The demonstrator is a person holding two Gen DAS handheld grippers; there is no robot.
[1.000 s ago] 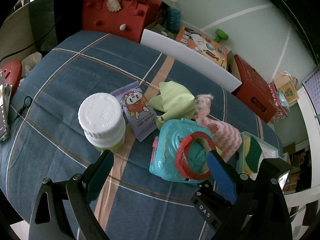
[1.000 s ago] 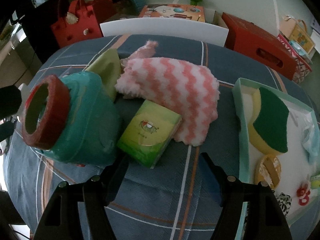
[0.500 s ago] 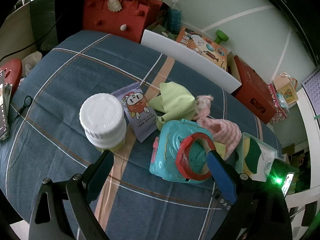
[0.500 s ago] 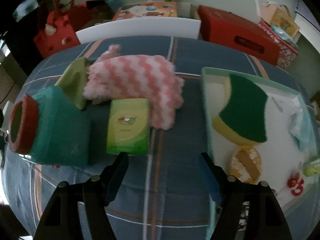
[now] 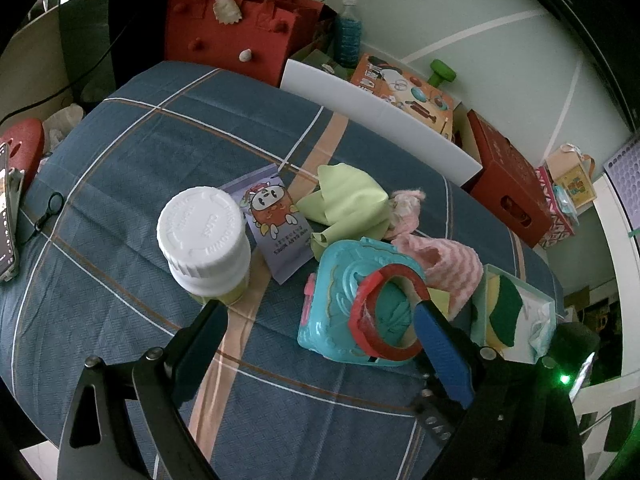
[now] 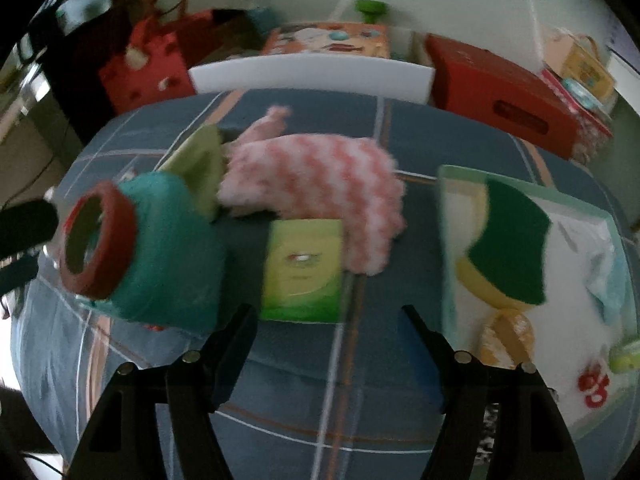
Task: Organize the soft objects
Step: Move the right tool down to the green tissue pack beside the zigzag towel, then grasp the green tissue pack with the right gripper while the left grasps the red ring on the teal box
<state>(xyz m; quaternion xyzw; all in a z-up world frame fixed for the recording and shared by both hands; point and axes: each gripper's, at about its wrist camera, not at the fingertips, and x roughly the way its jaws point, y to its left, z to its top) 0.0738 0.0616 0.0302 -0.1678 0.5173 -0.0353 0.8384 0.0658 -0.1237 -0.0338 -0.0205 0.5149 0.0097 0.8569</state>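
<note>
A pink-and-white fuzzy cloth lies mid-table, partly over a green tissue pack. It also shows in the left wrist view. A light green cloth lies behind it. A pale green tray at the right holds a green-and-yellow sponge. My right gripper is open and empty, above the table just in front of the tissue pack. My left gripper is open and empty, near a teal toy with a red tape ring.
A white-capped jar and a purple wipes pack sit left of the cloths. A phone lies at the left edge. A red bag, white board and red box stand behind the table.
The right gripper's view has shifted, so the tissue pack and tray now sit closer to its centre. The left gripper has hardly moved. Both stay open.
</note>
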